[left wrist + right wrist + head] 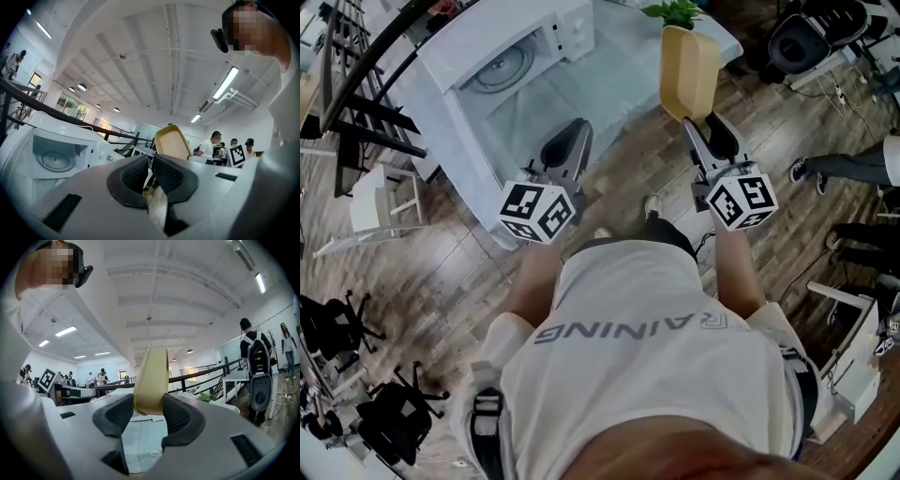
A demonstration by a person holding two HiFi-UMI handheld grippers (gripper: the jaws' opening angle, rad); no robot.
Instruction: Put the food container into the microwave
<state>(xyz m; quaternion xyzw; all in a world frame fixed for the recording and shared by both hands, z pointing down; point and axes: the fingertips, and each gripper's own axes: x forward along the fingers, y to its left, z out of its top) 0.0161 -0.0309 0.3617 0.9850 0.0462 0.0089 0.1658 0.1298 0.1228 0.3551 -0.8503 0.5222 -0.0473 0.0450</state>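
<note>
The food container (pixel 689 70) is a tan, shallow tray held on edge, upright, above the table's near side. My right gripper (pixel 694 125) is shut on its lower rim; in the right gripper view the container (pixel 152 380) rises from between the pads of the gripper (pixel 145 411). The white microwave (pixel 511 61) stands open at the table's left, its glass turntable (pixel 499 67) visible inside. My left gripper (pixel 572 136) hangs in front of the microwave, shut and empty. In the left gripper view the gripper (pixel 150 165) points between the microwave (pixel 58 157) and the container (pixel 172 142).
A pale table (pixel 619 84) carries the microwave and a small green plant (pixel 675 11). A dark railing (pixel 366 66) runs at the left, with a white stand (pixel 375 202) below it. Office chairs (pixel 802 37) and people (pixel 853 167) are at the right, on wooden floor.
</note>
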